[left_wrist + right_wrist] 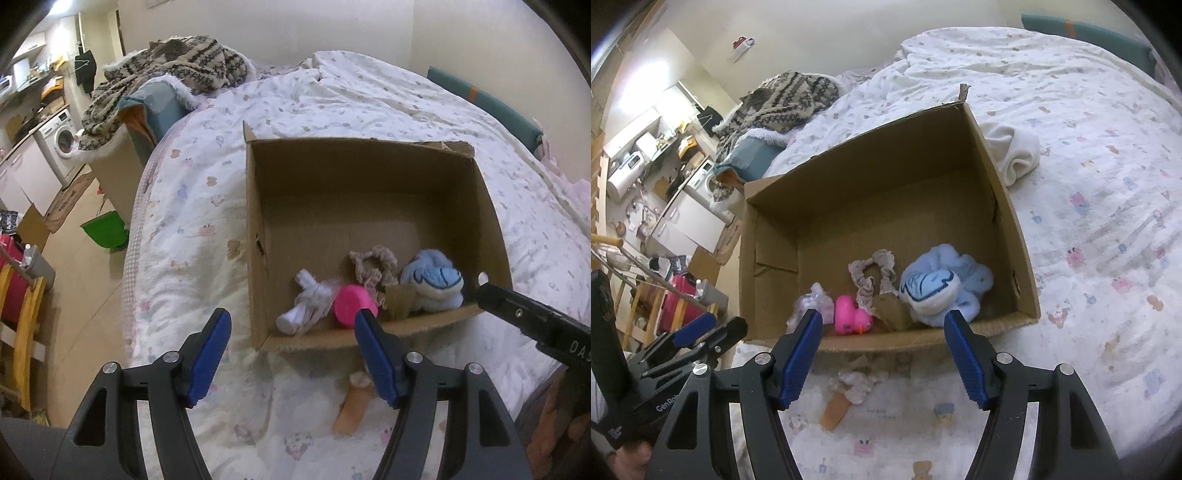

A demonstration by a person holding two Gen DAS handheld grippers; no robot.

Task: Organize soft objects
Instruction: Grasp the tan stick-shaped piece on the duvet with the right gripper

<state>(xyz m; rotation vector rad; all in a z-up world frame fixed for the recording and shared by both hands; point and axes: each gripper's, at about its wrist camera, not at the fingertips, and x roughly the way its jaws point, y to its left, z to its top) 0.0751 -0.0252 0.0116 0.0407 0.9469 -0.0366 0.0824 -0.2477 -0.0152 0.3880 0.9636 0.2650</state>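
Right wrist view: both hand-held grippers, right (882, 328) and left (293, 328), gape wide and empty above the brown cardboard box (1008, 206); a tan sock (834, 408) lies lengthwise toward it on the bed (1108, 147).

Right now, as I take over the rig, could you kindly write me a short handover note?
Left tongs: open, empty, hovering before the cardboard box.
Right tongs: open, empty, at the box's near edge.
In the box, on the bed: white sock, pink duck, beige scrunchie, blue plush.
Left to do: the tan sock on the quilt just in front of the box, and the cream cloth beside its far right corner.
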